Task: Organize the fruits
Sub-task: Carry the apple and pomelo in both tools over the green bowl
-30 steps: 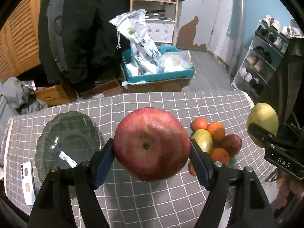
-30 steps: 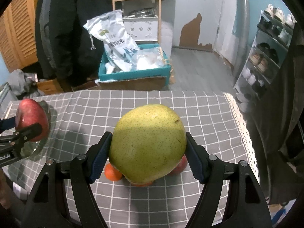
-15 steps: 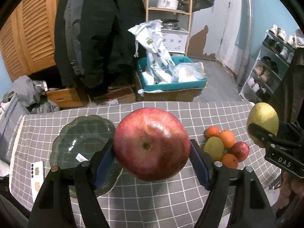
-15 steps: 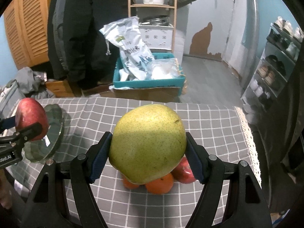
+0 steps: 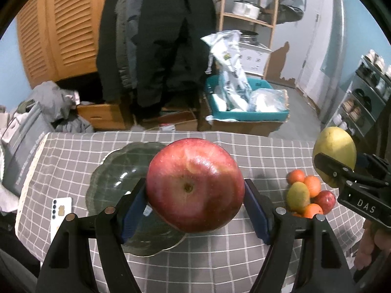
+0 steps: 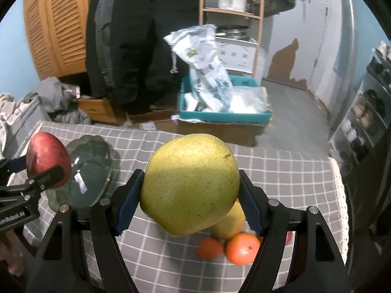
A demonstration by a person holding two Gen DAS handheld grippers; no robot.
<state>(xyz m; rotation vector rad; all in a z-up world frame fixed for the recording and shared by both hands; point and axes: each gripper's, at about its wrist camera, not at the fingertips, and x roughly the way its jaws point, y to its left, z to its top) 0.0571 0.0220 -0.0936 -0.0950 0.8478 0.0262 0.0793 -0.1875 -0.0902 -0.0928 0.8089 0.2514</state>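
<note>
1. Holding a red apple [image 5: 195,185]: the left gripper [image 5: 195,207] pinches it between both blue pads [image 5: 134,207], stem hollow facing the camera. The apple hangs in the air above the near edge of a dark green glass plate [image 5: 114,168].
2. Right gripper [image 6: 189,201]: pinches a yellow-green speckled pear [image 6: 189,183] between its blue pads [image 6: 127,206], clear of the table, directly above the fruit pile [image 6: 234,241].
3. Fruit pile, left wrist view: oranges, a green-yellow mango-like fruit [image 5: 298,195] and a small red fruit [image 5: 326,199], touching one another on the grey checked tablecloth [image 5: 220,256], well apart from the plate.
4. Plate: scalloped rim, a small white sticker on the glass; the writing is too small to read.
5. White phone [image 5: 59,211]: lies flat just beside the plate on the left, camera lenses up.
6. Writing: "DAS" on the right gripper body as seen from the left wrist view [image 5: 364,207]; "nRobot.AI", cut off by the frame edge, on the left gripper body in the right wrist view [image 6: 14,218].
7. White printed bag [image 6: 202,58]: stands in a teal box [image 6: 224,116] on the floor beyond the table; its print is illegible.
</note>
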